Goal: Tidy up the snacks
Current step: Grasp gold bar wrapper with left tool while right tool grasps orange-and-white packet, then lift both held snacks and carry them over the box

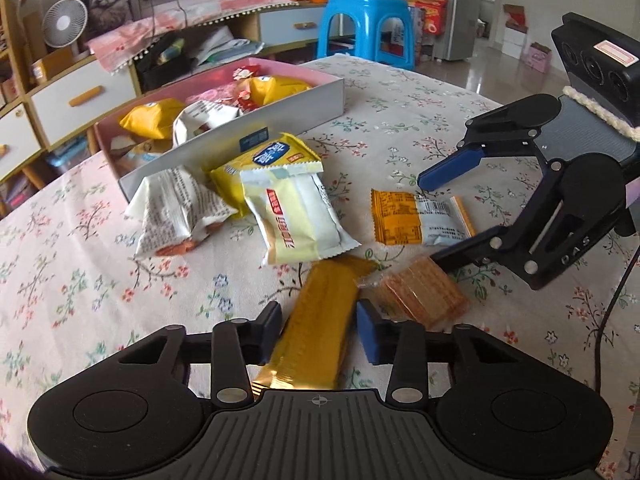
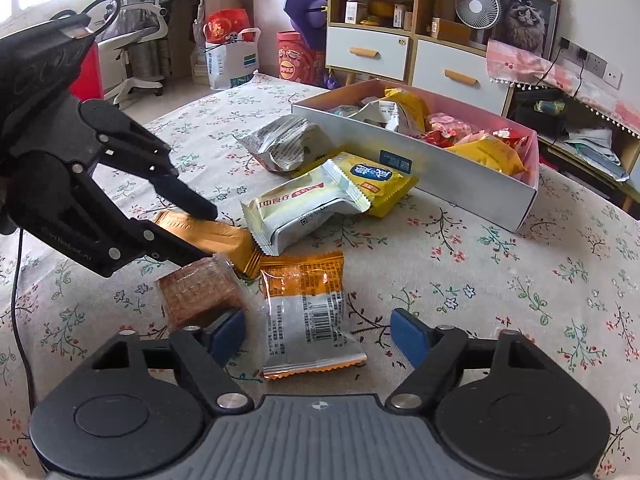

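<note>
My left gripper (image 1: 320, 330) is open, its fingers on either side of a long gold snack bar (image 1: 316, 328) that lies on the table; the bar also shows in the right wrist view (image 2: 216, 236). My right gripper (image 2: 318, 334) is open around an orange and silver packet (image 2: 308, 312), also in the left wrist view (image 1: 418, 216). A clear pack of brown crackers (image 1: 420, 296) lies between the two grippers. A pale yellow packet (image 1: 296, 216), a yellow packet (image 1: 268, 160) and a white packet (image 1: 180, 208) lie in front of the snack box (image 1: 280, 116).
The box is grey outside and pink inside, and holds several snack packets. The table has a floral cloth (image 1: 80, 300). A blue stool (image 1: 368, 28) stands beyond the table. Cabinets (image 2: 400, 56) and a fan (image 2: 478, 4) stand at the back.
</note>
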The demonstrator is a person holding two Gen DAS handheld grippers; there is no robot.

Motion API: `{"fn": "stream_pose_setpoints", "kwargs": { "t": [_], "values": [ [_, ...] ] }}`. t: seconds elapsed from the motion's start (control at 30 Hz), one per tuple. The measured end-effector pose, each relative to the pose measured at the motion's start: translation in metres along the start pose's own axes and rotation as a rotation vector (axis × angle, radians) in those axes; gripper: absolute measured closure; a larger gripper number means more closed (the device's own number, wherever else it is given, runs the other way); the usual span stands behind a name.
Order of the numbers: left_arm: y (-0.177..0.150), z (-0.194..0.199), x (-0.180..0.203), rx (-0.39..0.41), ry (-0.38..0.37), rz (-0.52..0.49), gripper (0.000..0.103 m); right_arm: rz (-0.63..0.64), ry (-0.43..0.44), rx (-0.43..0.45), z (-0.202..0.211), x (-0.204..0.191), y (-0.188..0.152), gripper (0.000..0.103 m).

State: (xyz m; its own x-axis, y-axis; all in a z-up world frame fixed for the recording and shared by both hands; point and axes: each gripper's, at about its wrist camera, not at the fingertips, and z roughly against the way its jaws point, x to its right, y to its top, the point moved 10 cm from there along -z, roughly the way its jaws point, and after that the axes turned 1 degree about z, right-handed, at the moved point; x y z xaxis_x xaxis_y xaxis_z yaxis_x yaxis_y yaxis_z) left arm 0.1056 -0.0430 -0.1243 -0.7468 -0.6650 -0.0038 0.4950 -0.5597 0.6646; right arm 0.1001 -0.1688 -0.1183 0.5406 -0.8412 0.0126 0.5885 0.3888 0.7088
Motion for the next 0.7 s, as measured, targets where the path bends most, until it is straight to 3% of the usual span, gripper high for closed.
{"fn": "stream_pose_setpoints", "kwargs": {
  "t": [0.13,0.37,0.7],
  "values": [
    [-0.004,0.005,0.001,-0.009,0.027,0.019,0.073,0.013,0.006,0.001,0.000,-0.003,0.002,0.047],
    [-0.007,0.009,0.002,-0.032,0.078,0.083,0.077,0.042,0.014,0.001,0.001,-0.011,0.007,0.070],
    [-0.007,0.012,-0.004,-0.043,0.118,0.192,0.077,0.040,0.002,-0.013,0.003,-0.011,0.009,0.075]
  ]
}}
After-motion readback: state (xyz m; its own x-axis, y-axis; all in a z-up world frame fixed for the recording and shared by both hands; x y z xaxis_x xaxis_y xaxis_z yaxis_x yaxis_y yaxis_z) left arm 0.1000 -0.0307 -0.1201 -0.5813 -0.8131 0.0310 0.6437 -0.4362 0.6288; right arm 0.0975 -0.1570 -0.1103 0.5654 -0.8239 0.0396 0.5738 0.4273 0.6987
